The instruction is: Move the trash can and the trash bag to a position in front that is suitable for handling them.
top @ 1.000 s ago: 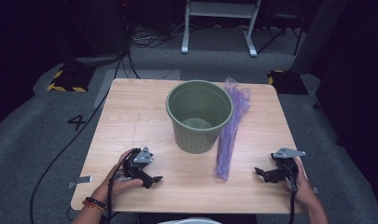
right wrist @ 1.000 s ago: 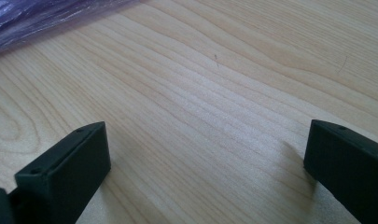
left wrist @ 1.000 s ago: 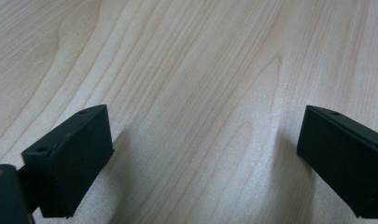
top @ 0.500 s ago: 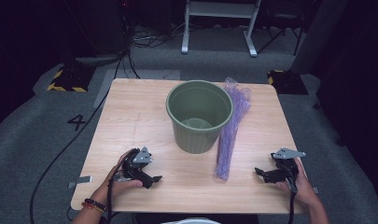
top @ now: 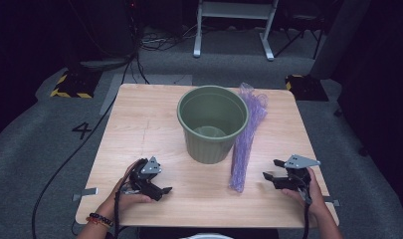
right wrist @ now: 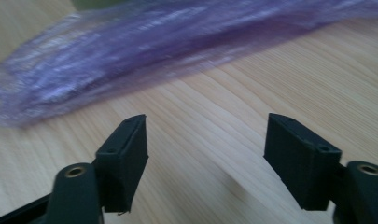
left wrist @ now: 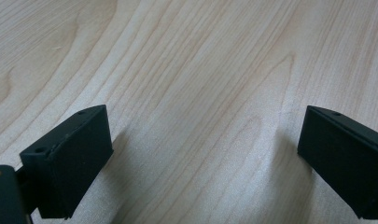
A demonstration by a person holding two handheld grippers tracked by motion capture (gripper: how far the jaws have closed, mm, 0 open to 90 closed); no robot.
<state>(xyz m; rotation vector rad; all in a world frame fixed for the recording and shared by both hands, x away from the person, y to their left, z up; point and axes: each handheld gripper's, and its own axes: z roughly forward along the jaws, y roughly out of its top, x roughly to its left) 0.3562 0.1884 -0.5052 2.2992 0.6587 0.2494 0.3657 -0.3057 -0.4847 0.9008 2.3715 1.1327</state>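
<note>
One purple bag (top: 246,137), lengthwise front-to-back, beside bin (top: 212,123)

A light wooden worktop (top: 139,129) stands on grey carpet (top: 45,149) in a dim room. A black "4" (top: 82,130) marks the floor at left. Far behind, a white metal frame (top: 234,25) stands among dark cables (top: 154,42). Yellow-and-black striped blocks (top: 69,85) sit at the worktop's far corners.
</note>
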